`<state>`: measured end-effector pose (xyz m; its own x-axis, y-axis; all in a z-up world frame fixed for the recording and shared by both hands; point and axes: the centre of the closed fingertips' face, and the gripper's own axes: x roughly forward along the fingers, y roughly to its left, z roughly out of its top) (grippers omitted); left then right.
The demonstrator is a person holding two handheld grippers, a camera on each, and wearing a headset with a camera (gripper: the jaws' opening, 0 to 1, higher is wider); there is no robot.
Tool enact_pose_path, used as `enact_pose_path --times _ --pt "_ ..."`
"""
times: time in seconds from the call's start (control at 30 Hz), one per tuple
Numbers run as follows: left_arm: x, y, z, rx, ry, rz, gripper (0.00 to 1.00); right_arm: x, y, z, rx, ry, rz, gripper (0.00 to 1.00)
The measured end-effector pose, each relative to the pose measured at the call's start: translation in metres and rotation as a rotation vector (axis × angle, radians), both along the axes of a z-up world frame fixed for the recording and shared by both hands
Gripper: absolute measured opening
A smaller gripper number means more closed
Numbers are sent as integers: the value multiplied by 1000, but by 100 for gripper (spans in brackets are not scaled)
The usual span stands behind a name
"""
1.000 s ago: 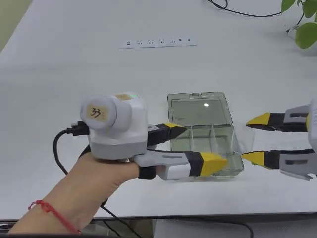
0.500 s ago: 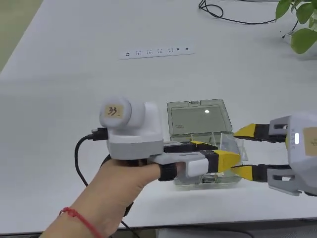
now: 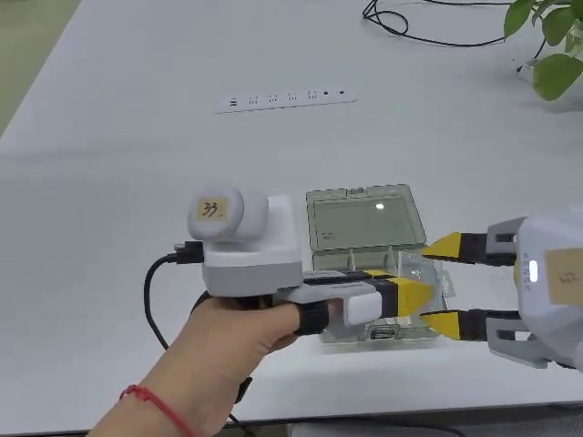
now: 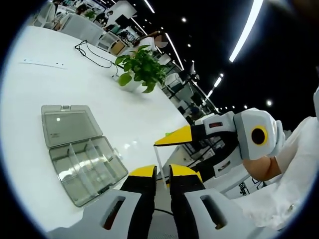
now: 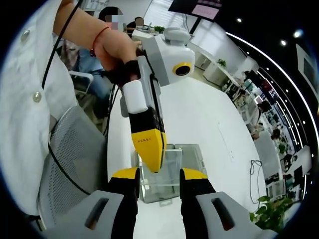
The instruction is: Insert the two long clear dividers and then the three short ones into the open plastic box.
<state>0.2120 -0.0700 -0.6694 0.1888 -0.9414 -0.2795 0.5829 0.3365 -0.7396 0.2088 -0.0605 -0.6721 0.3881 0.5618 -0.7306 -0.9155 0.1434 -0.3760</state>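
Left claw (image 3: 401, 284) clenched on clear divider (image 3: 424, 273) over open plastic box (image 3: 364, 223), right claw (image 3: 444, 284) released, jaws spread either side of divider, white worktop (image 3: 137, 182)

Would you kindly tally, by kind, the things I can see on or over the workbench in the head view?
2 grippers: the left gripper and the right gripper
1 open plastic box
1 clear divider, held in the left gripper
1 power strip
1 plant
1 black cable near the far edge
Total: 7
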Motion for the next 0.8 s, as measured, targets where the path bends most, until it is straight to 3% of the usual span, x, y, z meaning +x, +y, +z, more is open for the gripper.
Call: enact_pose_path --times 0.33,0.57,0.8 --pt "1 1 -3 -8 9 13 0 0 -1 0 -13 -7 6 33" --pt "3 3 -3 -24 39 43 0 1 0 0 -19 -16 14 33" --pt "6 4 -4 -22 26 52 0 4 0 5 1 -7 0 33"
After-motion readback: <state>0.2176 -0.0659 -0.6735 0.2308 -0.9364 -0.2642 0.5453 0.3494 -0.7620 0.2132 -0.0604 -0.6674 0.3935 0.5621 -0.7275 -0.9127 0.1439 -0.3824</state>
